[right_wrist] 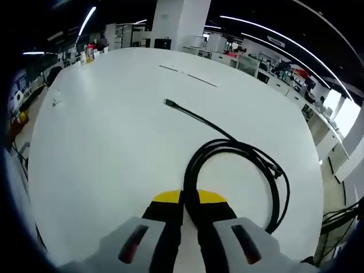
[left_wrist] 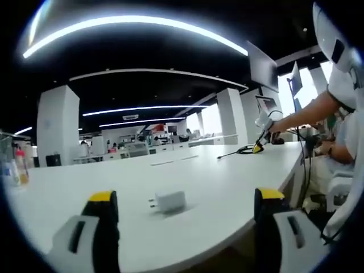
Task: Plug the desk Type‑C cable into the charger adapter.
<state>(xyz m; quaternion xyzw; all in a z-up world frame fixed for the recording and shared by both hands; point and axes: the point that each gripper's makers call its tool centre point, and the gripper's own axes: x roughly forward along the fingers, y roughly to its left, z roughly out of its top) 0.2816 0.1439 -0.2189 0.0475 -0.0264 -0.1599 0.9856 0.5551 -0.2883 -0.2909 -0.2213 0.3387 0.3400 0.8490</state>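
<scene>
A white charger adapter [left_wrist: 169,201] lies on the white table [left_wrist: 227,176], prongs to the left, between the wide-apart jaws of my left gripper [left_wrist: 185,196], which is open and touches nothing. Far across the table, a person's arm holds my right gripper [left_wrist: 260,147] down at the black Type-C cable [left_wrist: 242,151]. In the right gripper view, my right gripper [right_wrist: 189,199] is shut on the near bend of the coiled cable [right_wrist: 239,153]. The cable's free plug end [right_wrist: 169,102] stretches away over the table.
The table [right_wrist: 114,142] is broad and white, with flat strips [right_wrist: 187,74] at its far side. Bottles [left_wrist: 17,168] stand at the left edge. A seated person [left_wrist: 341,136] and monitors [left_wrist: 263,65] are on the right. Black cords [right_wrist: 341,219] hang past the table edge.
</scene>
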